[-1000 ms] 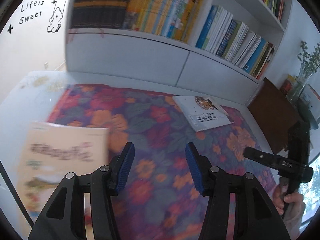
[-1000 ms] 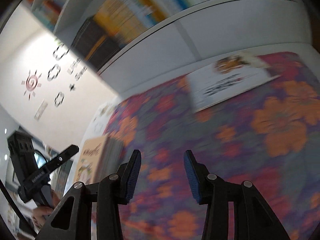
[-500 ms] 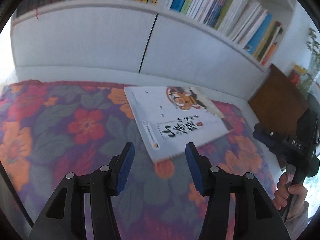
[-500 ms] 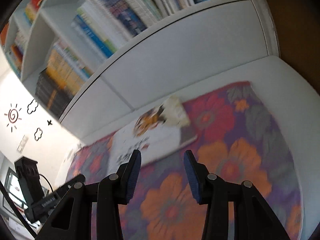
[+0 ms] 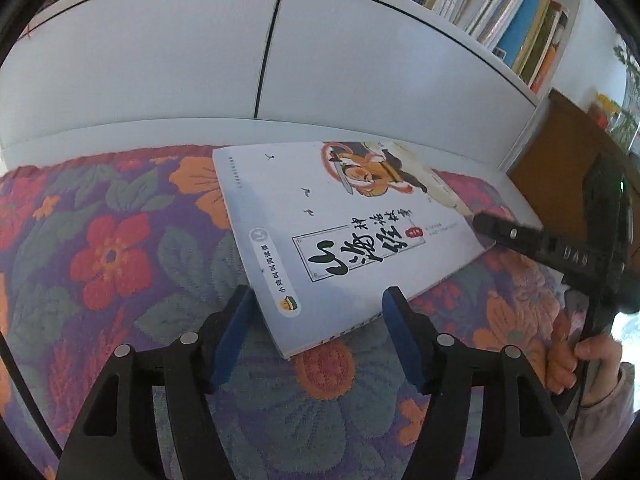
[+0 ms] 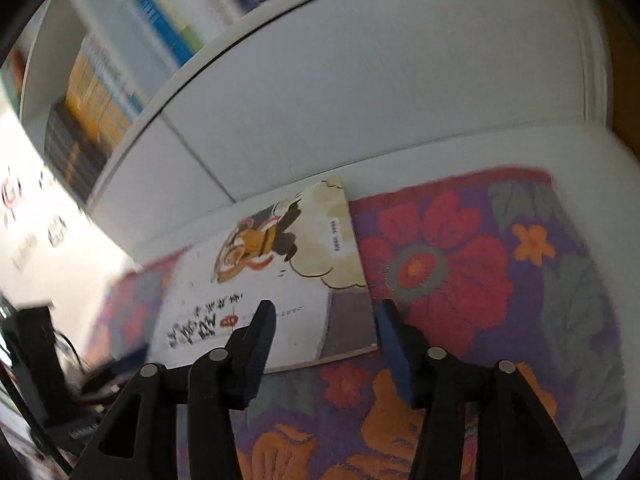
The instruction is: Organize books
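Your left tool (image 5: 318, 304) and right tool (image 6: 324, 318), jaws just widened, straddle the book (image 5: 344, 232) ungrasped on the floral cloth (image 5: 112, 256); bookshelf (image 5: 500, 12) behind.

Soft daylight, fisheye-curved edges; the left view is sharp, the right view's bookshelf (image 6: 120, 80) smeared by motion blur.

Glossy paper book (image 5: 344, 236); rough woven floral cloth (image 5: 112, 256)
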